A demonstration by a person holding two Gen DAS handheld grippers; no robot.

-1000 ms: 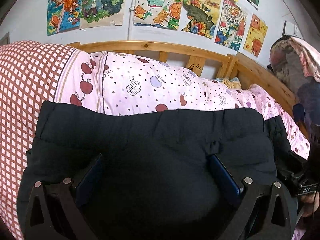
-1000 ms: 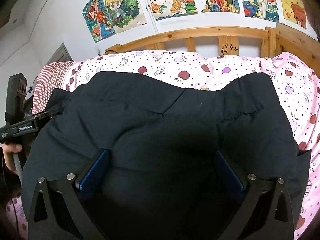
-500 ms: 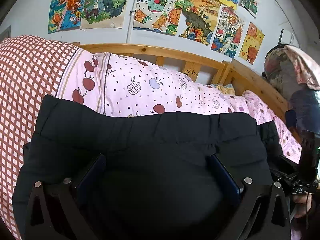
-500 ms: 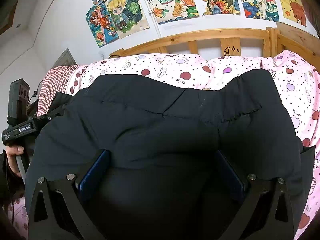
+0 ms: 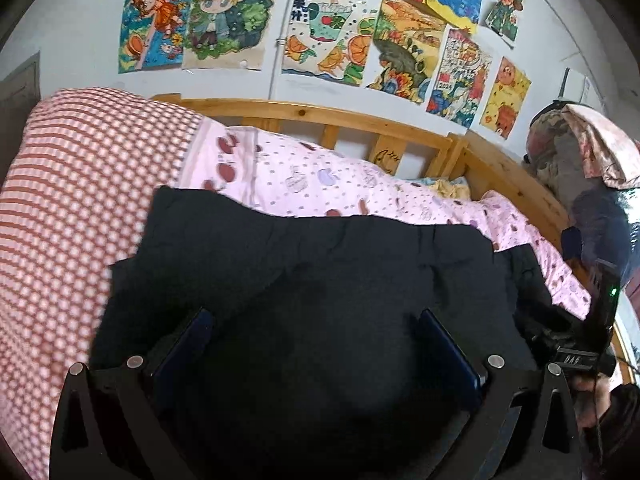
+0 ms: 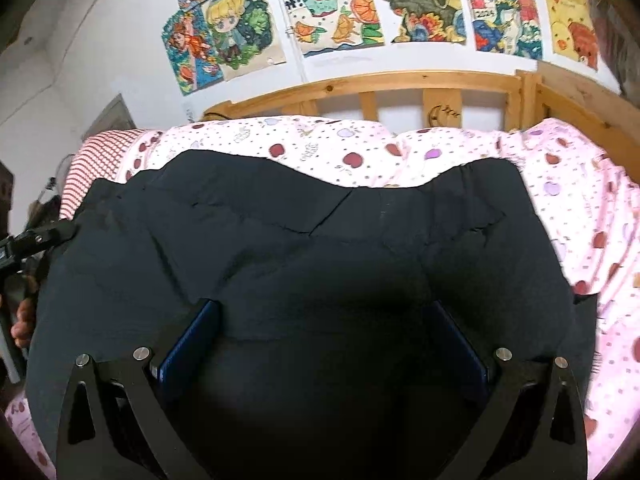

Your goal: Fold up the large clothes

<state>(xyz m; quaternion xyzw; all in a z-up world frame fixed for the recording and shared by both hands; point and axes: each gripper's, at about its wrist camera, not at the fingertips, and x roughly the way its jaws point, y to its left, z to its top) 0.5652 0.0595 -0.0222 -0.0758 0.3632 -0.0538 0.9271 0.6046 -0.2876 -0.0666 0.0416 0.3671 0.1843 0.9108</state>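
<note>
A large black padded garment lies spread on the pink apple-print quilt of a bed. My left gripper is low over its near part, jaws wide apart, with black fabric bulging between the blue pads. In the right wrist view the same garment fills the middle, and my right gripper stands open the same way, fabric between its fingers. The fingertips press into the cloth. Each gripper shows at the edge of the other's view, at the garment's sides.
A wooden bed rail runs behind the quilt, under a wall of drawings. A red checked cover lies at the left. A pile of clothes sits at the right. A hand holds the left gripper.
The left view has swung left and dipped, so the garment's far edge sits further right and lower. In the right view the left gripper has slid toward the left edge.
</note>
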